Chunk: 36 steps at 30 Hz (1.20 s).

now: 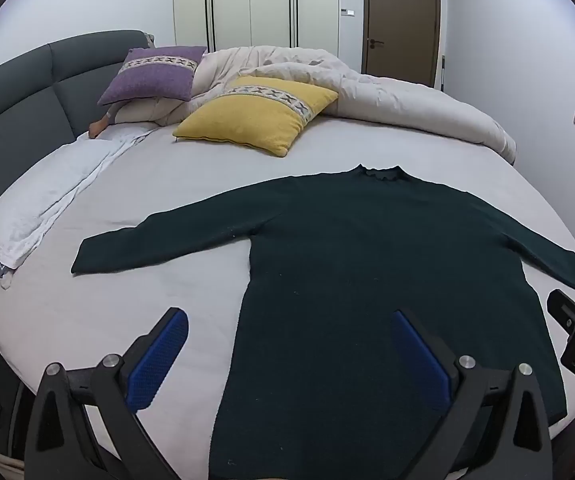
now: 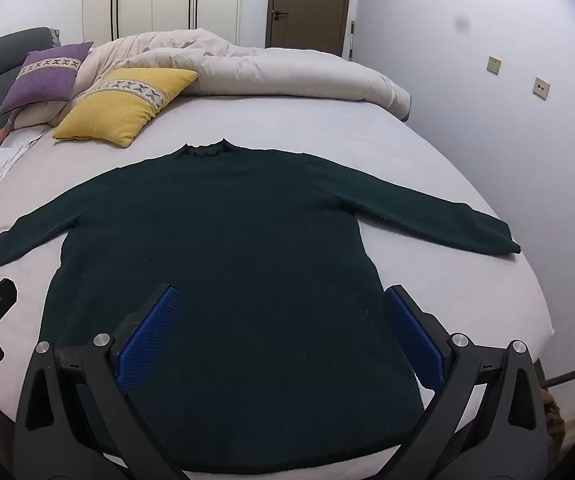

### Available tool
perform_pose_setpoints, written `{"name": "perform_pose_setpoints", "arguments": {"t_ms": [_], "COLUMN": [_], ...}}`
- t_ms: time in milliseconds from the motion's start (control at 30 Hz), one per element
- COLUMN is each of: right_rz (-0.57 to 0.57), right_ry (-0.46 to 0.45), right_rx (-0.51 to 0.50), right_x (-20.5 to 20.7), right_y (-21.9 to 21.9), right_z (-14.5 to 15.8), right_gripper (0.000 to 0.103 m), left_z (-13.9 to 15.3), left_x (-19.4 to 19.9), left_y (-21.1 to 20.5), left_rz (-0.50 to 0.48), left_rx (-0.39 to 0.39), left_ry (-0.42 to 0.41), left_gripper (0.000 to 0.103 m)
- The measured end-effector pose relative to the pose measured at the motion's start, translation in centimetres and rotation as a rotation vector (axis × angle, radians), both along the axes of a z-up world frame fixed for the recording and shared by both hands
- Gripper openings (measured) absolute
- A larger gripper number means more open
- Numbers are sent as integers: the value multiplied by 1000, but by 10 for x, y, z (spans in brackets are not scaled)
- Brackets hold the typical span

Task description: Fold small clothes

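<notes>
Sweater [image 2: 223, 240] lies flat on the bed [image 2: 427, 152], soft and limp, best pinched at a cuff; left claw [image 1: 289, 330] and right claw [image 2: 281, 304] gape empty.

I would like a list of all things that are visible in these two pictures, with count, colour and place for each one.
sweater: one, dark green, spread flat on the bed, sleeves out to both sides
bed: one, pale grey sheet, grey headboard at left
yellow cushion: one, beyond the sweater
purple cushion: one, near the headboard
duvet: one, cream, bunched at the far side
folded cloth: one, white, left edge of the bed
wardrobe: one, white, far wall
door: one, brown, shut
left gripper: black, blue pads, open, above the sweater hem
right gripper: same, open
</notes>
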State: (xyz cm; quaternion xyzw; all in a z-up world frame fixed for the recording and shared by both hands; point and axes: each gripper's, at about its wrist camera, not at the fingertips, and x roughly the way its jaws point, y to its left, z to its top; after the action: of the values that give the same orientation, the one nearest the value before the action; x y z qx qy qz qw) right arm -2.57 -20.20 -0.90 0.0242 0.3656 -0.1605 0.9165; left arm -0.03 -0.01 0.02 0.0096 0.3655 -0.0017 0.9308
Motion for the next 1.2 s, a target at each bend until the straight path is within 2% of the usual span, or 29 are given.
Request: {"name": "perform_pose_setpoints", "arguments": {"t_ms": [1200], "right_rz": [15], "right_ry": [10], "right_rx": [-13], "right_x": [1], "right_y": [4], "right_z": [-6], "right_gripper": [102], "left_z": [-4], "left_x": [2], "left_y": [0], "left_rz": [2], "left_rx": [3], "left_ry": [7], "left_gripper": [103]}}
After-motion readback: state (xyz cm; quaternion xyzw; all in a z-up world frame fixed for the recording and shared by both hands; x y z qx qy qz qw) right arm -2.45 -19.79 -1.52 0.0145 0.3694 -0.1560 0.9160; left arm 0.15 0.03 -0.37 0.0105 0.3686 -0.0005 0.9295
